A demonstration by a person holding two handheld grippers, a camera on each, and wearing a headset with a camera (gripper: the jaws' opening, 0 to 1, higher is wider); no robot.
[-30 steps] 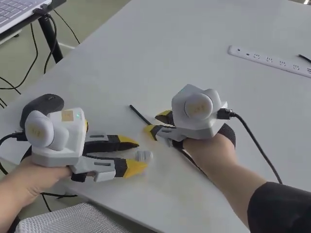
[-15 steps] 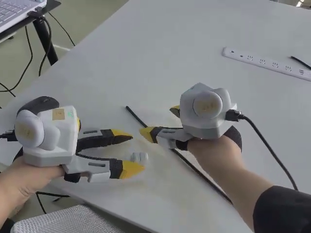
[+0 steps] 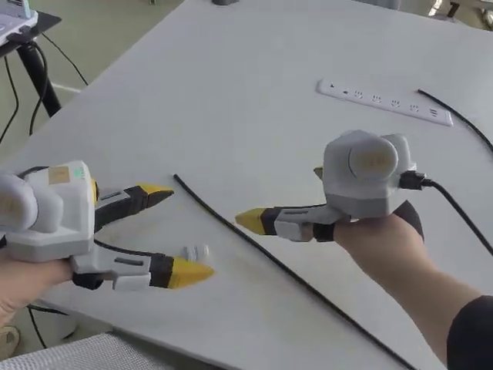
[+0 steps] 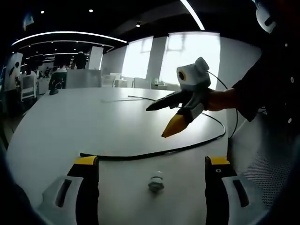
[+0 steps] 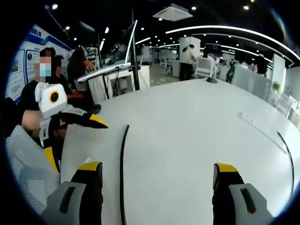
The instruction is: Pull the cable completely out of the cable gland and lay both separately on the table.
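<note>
table [image 3: 254, 92]: smooth matt white | cable [image 3: 293, 274]: matt black | cable gland [image 3: 194, 253]: pale plastic

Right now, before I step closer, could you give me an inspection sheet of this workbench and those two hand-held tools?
Surface: white table, mostly bare.
Job's things: black cable lies stretched across the table; small white gland lies apart from it, cable fully out.
Clutter: power strip at the far side.
Grippers: left gripper jaws open either side of the gland, not touching it; right gripper jaws open, holding nothing.
Cables: a second black cable beside the strip; a lead runs from the right gripper.
Surroundings: open office, people beyond the table.
</note>
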